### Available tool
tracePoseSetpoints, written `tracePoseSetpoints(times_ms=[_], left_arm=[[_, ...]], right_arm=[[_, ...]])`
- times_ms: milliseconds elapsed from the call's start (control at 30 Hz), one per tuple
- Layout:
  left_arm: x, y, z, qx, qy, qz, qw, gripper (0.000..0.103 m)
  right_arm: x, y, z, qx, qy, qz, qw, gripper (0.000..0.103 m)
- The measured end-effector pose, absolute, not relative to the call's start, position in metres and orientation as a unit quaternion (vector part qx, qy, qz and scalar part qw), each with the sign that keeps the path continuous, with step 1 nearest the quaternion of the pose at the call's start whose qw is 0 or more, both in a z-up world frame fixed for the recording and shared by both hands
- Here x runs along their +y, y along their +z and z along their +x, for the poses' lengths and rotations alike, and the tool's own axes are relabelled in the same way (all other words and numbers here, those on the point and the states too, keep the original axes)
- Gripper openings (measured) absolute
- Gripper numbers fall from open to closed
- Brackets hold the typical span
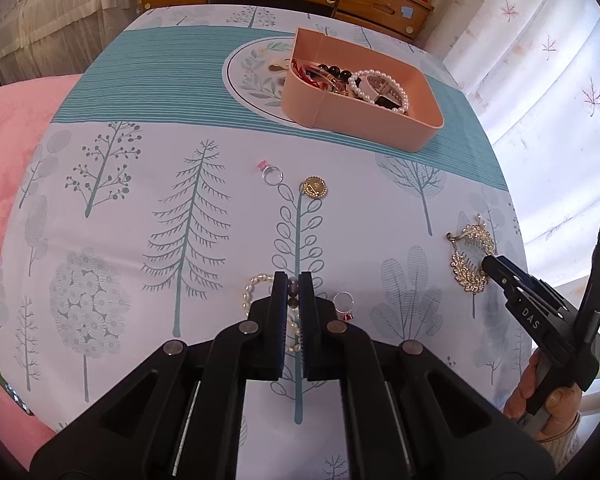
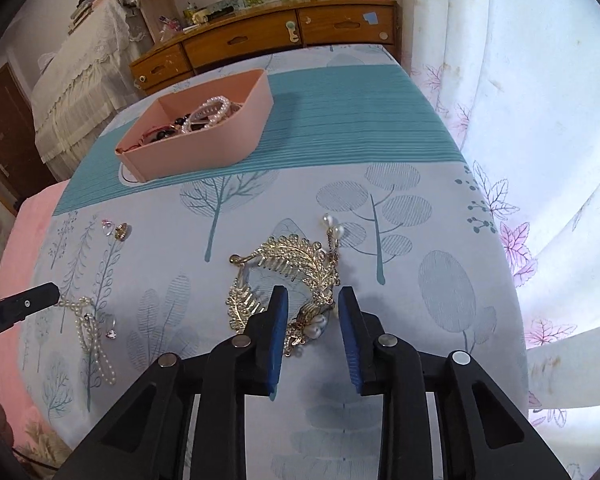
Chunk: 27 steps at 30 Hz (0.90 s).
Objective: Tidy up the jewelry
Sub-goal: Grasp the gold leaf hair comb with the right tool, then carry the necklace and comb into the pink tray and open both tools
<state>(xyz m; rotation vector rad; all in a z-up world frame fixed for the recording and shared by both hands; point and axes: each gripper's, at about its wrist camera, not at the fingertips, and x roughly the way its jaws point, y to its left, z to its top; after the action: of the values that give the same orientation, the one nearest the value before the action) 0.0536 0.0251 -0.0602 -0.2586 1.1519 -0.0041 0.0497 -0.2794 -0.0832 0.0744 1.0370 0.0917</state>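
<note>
Left gripper [image 1: 294, 292]: pressed together on a pearl bracelet [image 1: 256, 292], a dark bead pinched right between the pads; the rest of the strand trails to its left and under it.
Left wrist view only: a ring with a red stone [image 1: 344, 306] just right of the left fingertips; ahead of them a thin ring [image 1: 273, 176] with a pink stone, and a round gold brooch [image 1: 314, 188] beside it.
Right gripper [image 2: 313, 308]: spread, the blue pads either side of the near end of a gold leaf hair comb [image 2: 288, 276], not pressing on it.
Right wrist view only: the comb's teeth, its pearl cluster by the left pad, a pearl drop at its far end; the bracelet hangs in a loop from the left gripper's tip at the far left.
Person's hand [image 1: 540, 396]: seen from the left wrist only, gripping the right tool's handle.
Tablecloth [image 1: 140, 220]: pale, printed with trees, a teal band beyond the loose pieces.
Pink tray [image 1: 380, 124]: well ahead of both grippers on the teal band, holding a pearl bangle [image 1: 380, 86], dark beads and red pieces; it half covers a round printed mat [image 1: 252, 76] that the right wrist barely shows.
Wooden dresser [image 2: 260, 40]: behind the table.
</note>
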Motion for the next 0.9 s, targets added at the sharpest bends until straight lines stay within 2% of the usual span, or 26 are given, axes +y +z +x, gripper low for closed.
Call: tracePoseSetpoints(times_ms=[267,333,500,667,833,900], left_arm=[[0.023,-0.065,0.055,0.548,-0.010,-0.120,0.828,0.003],[0.023,-0.064,0.055,0.547,-0.011,-0.121,0.828,0.003],[0.022,-0.060,0.054,0.541,-0.014,-0.117,0.833,0.003],[0.023,-0.048,0.056,0.537,-0.021,-0.117,0.835,0.003],[0.021,-0.018,0.062,0.512,-0.033,-0.110,0.851,0.003],[0.020,-0.003,0.068,0.502,-0.039,-0.106,0.858,0.003]], right_arm=[[-0.275,-0.093,0.062,0.509,0.033,0.021,0.860,0.025],[-0.273,-0.094,0.064,0.509,0.039,0.019,0.860,0.017],[-0.271,-0.091,0.062,0.503,0.055,0.026,0.862,0.016],[-0.270,-0.072,0.052,0.481,0.070,0.040,0.873,0.014],[-0.260,-0.041,0.046,0.451,0.094,0.037,0.887,0.005],[-0.253,-0.029,0.045,0.441,0.101,0.027,0.891,0.005]])
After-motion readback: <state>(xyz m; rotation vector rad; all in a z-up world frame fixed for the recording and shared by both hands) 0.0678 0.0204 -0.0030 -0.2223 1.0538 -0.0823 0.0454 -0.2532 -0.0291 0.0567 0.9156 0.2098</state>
